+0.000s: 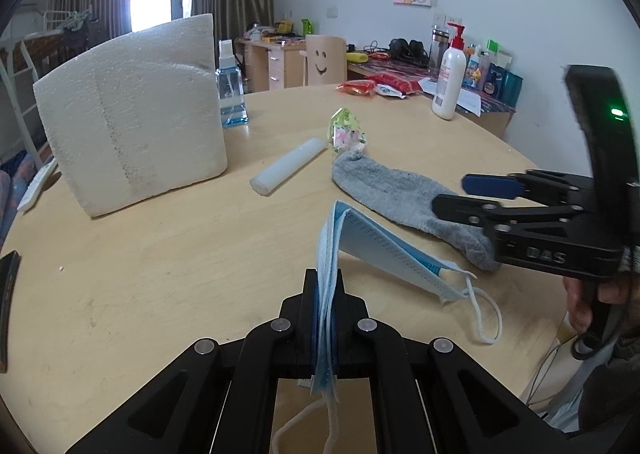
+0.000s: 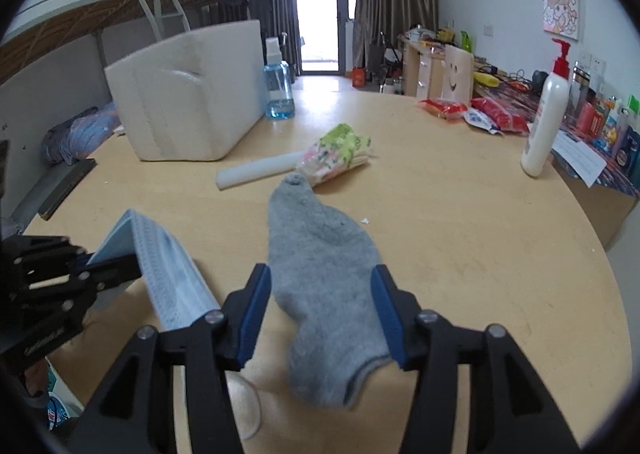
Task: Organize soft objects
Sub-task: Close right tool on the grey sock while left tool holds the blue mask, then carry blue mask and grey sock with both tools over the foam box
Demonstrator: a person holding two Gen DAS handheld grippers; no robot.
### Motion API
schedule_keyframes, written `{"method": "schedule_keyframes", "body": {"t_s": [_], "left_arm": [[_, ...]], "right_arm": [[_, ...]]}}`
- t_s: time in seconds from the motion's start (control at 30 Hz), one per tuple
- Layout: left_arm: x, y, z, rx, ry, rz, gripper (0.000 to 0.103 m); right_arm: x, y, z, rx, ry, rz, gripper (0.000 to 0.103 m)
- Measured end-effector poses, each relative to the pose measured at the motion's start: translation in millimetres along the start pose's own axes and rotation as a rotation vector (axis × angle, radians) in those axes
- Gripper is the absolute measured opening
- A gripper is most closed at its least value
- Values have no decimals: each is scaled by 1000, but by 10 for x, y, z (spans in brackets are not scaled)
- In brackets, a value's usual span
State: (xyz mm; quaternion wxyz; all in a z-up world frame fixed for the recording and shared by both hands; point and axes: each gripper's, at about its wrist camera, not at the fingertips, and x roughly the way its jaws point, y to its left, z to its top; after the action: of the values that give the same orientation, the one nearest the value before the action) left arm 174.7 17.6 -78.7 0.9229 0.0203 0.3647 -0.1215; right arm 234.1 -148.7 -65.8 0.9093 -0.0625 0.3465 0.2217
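Left gripper (image 1: 323, 314) fingers clamp the face mask (image 1: 376, 250), right gripper (image 2: 320, 314) fingers open around unsorted sock (image 2: 320, 274) on desk (image 2: 480, 234).

Round light-wood table (image 2: 480, 238). Big white foam block (image 2: 192, 102) at the far left edge, blue spray bottle (image 2: 279, 90) beside it. Mid-table: white foam stick (image 2: 256, 170), floral cloth bundle (image 2: 336, 154), grey sock (image 2: 324, 278). Lotion bottle (image 2: 546, 126) and red snack packs (image 2: 472, 110) along the far right edge.

Soft window (image 2: 320, 2) daylight, fisheye-warped dark edges.
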Motion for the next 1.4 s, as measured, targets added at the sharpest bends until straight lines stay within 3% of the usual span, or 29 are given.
{"method": "schedule_keyframes", "body": {"t_s": [0.33,0.4,0.47,0.67,0.73,0.8,0.9,0.97,1.17,1.4], "left_arm": [[-18,79,-7,-20,-9,-3,5],[-10,74,-5,-19,-10,-3,5],[-12,74,-5,-21,-10,-6,5],[3,60,-14,-17,-11,-12,5],[13,70,-18,-23,-8,-18,4],[-10,96,1,-42,-16,-20,4],[-151,115,67,-53,-74,-12,5],[-213,138,104,-70,-97,-17,4],[-426,113,173,-84,-175,-10,4],[-644,12,179,-79,-247,23,4]], "right_arm": [[316,25,77,-13,93,-23,56],[341,20,71,-16,101,-35,48],[398,13,48,-17,129,-32,48],[393,50,27,-37,112,-55,47],[391,40,25,-33,111,-52,40],[387,41,25,-37,109,-51,6],[352,38,37,-23,104,-41,6],[173,35,70,12,38,44,7],[-241,37,132,53,-98,29,7],[-474,39,117,73,-161,33,7]]}}
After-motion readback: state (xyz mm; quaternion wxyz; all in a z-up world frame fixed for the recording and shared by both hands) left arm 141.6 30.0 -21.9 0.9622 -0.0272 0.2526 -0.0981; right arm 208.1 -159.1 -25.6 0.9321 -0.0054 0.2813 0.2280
